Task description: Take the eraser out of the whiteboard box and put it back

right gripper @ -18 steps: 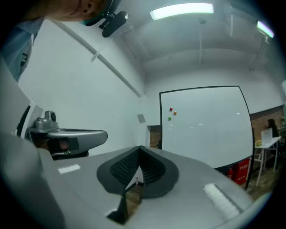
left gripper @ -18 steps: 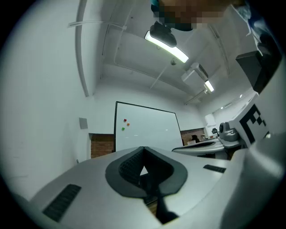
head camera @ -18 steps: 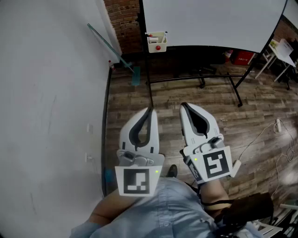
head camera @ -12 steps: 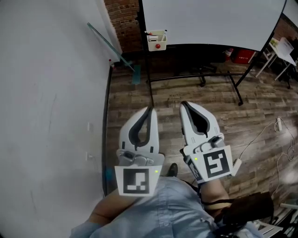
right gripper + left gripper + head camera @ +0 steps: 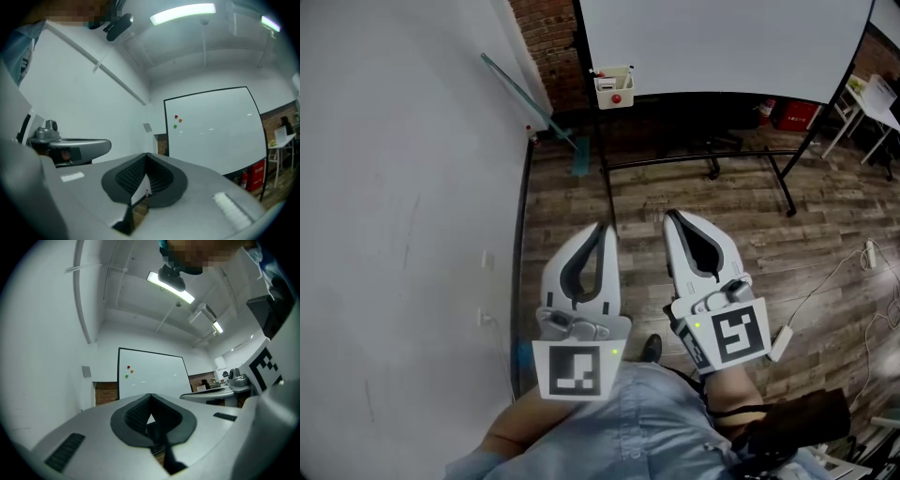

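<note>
Wooden floor (image 5: 825,272) leads to the whiteboard (image 5: 722,47); its box (image 5: 614,86) hangs at the lower left corner, eraser presumably inside. My left gripper (image 5: 602,226) and right gripper (image 5: 669,215) are closed, empty and far off, as I haven't approached yet.

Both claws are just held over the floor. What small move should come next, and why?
Probably step toward the whiteboard: the box on its lower edge hangs far beyond the left claw and the right claw, and both are shut and empty.
</note>
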Motion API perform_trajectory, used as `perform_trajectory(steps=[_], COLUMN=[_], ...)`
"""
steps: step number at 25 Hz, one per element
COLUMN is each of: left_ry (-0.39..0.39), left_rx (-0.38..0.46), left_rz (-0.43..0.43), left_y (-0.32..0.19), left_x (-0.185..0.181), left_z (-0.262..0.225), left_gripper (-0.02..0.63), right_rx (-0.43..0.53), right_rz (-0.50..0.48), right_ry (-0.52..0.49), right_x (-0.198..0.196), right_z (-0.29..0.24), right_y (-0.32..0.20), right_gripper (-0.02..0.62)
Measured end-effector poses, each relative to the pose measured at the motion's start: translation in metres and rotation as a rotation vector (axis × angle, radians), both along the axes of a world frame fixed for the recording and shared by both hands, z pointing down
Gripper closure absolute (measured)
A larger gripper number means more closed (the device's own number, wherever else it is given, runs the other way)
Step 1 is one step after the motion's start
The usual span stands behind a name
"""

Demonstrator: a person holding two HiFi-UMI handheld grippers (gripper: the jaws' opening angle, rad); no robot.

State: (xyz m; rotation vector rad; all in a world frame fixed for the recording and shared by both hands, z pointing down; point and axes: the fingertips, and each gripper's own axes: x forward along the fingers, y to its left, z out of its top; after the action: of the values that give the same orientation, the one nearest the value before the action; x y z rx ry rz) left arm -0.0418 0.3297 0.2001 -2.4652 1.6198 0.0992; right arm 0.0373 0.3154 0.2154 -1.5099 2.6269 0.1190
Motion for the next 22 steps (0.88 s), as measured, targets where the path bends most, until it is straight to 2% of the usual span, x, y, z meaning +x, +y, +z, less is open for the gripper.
perform_trajectory(steps=[10, 16, 22], left_ry=[-0.034, -0.042, -0.023], left_rx=[-0.001, -0.028, -0.033], left_rz=[-0.034, -0.060, -0.043], left_y=[0.000, -0.014, -0.036], left_x=[0.040, 0.041, 0.045], left_z=[0.002, 0.011, 0.016], left_gripper=[0.601, 0.601, 0.601], right_rx=[-0.033, -0.050, -0.054], right_rz=[-0.048, -0.075, -0.067], right_ry=[-0.044, -0.046, -0.019], right_x=[0.038, 0.039, 0.041], right_z=[0.010, 0.018, 0.021], right_y=[-0.010, -0.025, -0.046], right_gripper=[0.594, 0.594, 0.594])
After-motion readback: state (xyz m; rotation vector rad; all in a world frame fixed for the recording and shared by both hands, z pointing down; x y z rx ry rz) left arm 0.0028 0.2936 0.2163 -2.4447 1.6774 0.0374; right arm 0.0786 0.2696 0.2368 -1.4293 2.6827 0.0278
